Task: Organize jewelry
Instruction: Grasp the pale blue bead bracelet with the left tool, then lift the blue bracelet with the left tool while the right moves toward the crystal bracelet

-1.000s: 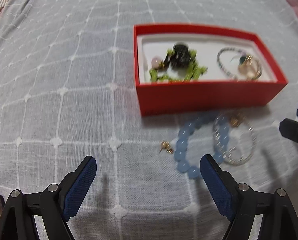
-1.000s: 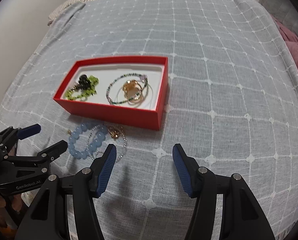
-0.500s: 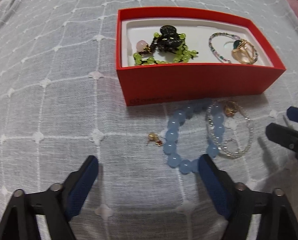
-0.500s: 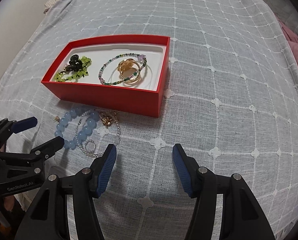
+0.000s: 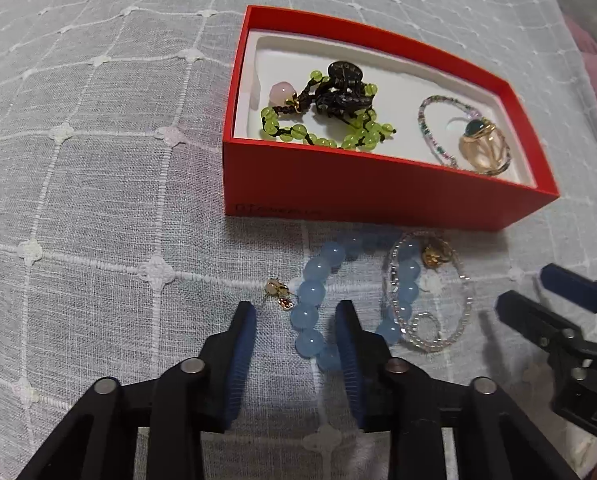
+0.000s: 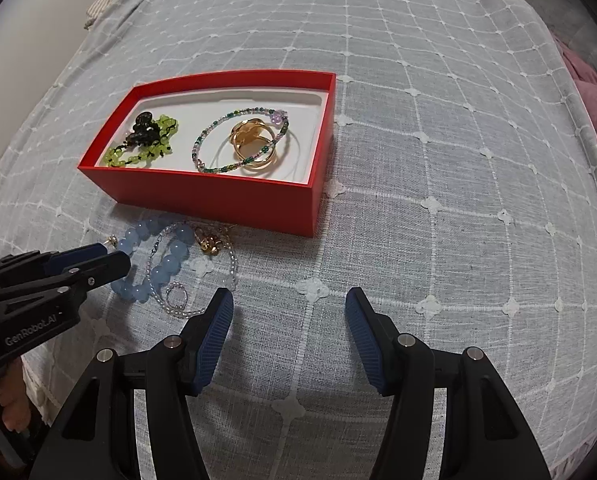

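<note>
A red box (image 5: 378, 196) (image 6: 218, 196) holds a green bead bracelet (image 5: 322, 136), a thin multicolour bead bracelet (image 6: 234, 140) and gold rings (image 6: 254, 144). In front of it on the cloth lie a blue bead bracelet (image 5: 312, 292) (image 6: 170, 260), a clear bead chain (image 5: 430, 300) with a gold charm (image 5: 434, 256), and a small gold earring (image 5: 278, 294). My left gripper (image 5: 296, 316) is partly closed, its jaws straddling the near left side of the blue bracelet without gripping it. My right gripper (image 6: 290, 308) is open and empty, right of the loose jewelry.
Everything lies on a grey cloth with a white grid pattern (image 6: 438, 160). Pink fabric (image 6: 594, 120) shows at the far right edge. The right gripper's tips show at the right of the left wrist view (image 5: 538, 296).
My left gripper has moved forward to the blue bracelet and its jaws have narrowed a lot. My right gripper has stayed open and moved slightly closer to the box.
</note>
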Available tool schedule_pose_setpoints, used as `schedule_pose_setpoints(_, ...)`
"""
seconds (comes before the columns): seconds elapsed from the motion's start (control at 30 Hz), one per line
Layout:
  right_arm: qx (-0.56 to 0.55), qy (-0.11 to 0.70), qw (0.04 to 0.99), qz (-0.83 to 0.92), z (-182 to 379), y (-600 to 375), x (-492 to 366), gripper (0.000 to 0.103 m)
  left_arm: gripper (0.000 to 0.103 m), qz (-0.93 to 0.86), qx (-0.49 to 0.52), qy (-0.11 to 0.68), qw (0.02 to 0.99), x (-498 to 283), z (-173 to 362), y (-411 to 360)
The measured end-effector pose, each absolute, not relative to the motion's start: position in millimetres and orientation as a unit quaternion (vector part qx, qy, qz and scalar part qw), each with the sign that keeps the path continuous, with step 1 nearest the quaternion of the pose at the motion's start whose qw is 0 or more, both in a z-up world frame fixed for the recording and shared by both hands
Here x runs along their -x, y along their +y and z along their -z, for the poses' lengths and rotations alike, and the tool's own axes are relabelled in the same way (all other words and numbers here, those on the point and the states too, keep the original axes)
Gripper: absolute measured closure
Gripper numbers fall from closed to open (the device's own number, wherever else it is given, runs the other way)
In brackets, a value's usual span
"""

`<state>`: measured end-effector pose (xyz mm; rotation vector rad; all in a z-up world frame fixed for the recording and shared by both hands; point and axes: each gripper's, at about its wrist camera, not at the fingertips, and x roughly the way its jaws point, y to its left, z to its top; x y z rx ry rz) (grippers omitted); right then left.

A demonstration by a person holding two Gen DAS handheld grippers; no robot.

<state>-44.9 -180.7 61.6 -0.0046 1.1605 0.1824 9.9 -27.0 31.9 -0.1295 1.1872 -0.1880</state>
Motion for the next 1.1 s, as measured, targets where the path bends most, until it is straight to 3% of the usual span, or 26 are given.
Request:
schedule_pose_setpoints(0.33,0.003,0.551,0.83,-0.087,-55.4,-180.6,43.1,0.042,0.094,0.09,-0.011,0.545,0.834,-5.4,-31.7,-47.2)
schedule_pose_setpoints(0.8,-0.006,0.534,0.83,-0.161,-49.4,-145.7,46.3,0.041,0.094,0.077,0.006,0.544,0.836,5.5,-36.1,-13.1)
schedule_pose_setpoints(0.93,0.002,0.528,0.83,-0.18,-46.6,-133.1,49.2,0.024,0.094,0.075,0.003,0.542,0.837,4.1,-35.6,-13.1)
schedule_pose_setpoints(1.1,0.032,0.513,0.84,-0.177,-41.5,-118.7,48.5,0.024,0.094,0.076,0.003,0.541,0.838,6.7,-37.0,-3.3)
